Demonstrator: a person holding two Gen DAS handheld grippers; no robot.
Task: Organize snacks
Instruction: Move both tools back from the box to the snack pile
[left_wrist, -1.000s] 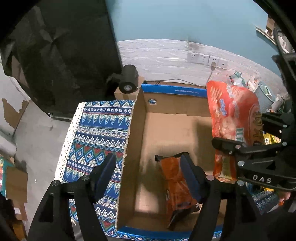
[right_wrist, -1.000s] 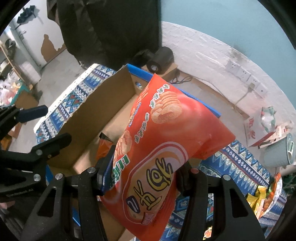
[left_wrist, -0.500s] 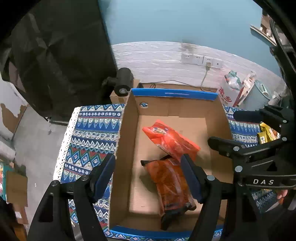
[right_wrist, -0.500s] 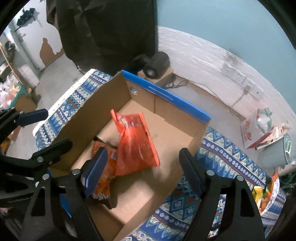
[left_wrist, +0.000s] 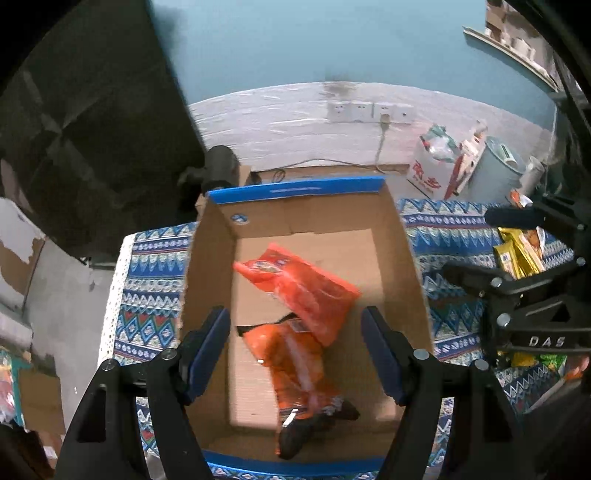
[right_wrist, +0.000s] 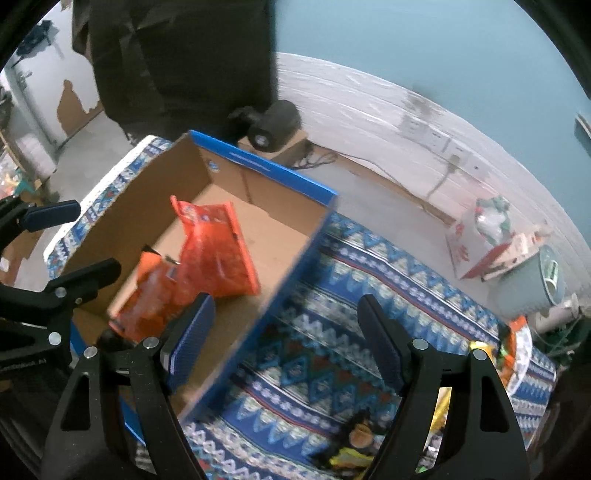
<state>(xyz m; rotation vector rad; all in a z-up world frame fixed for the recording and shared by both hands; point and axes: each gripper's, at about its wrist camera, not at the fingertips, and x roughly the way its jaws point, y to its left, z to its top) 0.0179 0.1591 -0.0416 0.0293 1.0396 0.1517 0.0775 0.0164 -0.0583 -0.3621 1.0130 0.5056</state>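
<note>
While two bags are seen lying in the box, both grippers, left and right, are held wide open, empty

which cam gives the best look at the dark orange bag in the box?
Left wrist: the dark orange bag lies nearly whole between the open fingers, only its top under the red bag. Right wrist shows it blurred, partly hidden by the red bag and a finger.

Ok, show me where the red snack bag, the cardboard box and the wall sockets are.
red snack bag (left_wrist: 306, 291): left wrist view, middle of its face.
cardboard box (left_wrist: 207, 266): left wrist view, inner left wall.
wall sockets (left_wrist: 369, 112): left wrist view, middle plate of the row.
</note>
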